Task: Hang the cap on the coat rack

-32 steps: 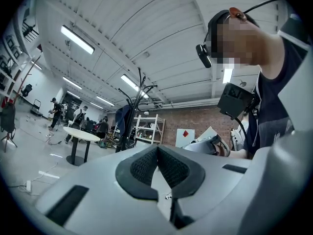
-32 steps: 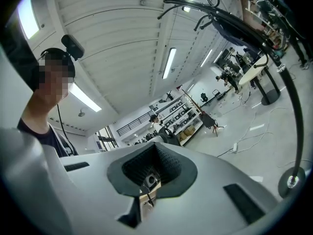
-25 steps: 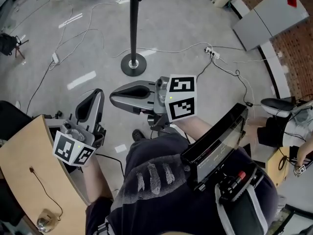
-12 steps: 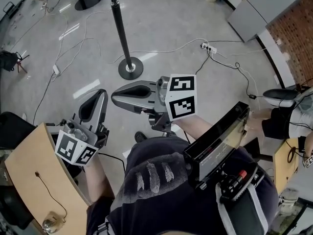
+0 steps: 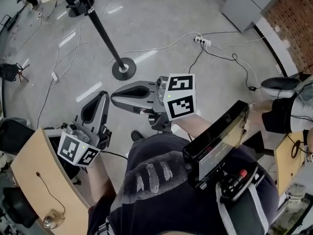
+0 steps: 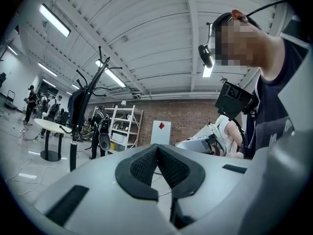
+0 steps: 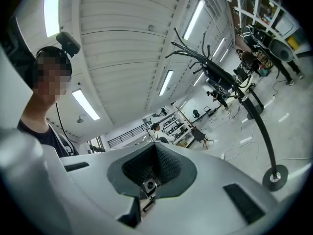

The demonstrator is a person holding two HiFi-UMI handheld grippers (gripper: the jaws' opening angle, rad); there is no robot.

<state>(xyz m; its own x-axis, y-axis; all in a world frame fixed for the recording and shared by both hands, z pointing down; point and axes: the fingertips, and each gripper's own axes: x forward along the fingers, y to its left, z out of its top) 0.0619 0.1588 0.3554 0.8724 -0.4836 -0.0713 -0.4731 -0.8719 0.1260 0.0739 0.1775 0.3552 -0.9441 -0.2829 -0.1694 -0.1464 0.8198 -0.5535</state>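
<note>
The coat rack (image 5: 104, 35) is a slim black pole on a round disc base, with curved black hooks at its top. It stands on glossy grey concrete crossed by thin white cables (image 5: 166, 44), well ahead of both tools. The left gripper (image 5: 101, 96) and right gripper (image 5: 114, 98) are smooth grey plastic shells with black ribbed pads. In each gripper view the 2 pads meet, clamping nothing. A small metal fitting (image 7: 149, 185) shows just under the right pads; what it is I cannot tell. A dark bundle (image 6: 78, 104) hangs from the hooks — whether it is the cap is unclear. The head view crops the rack's top.
</note>
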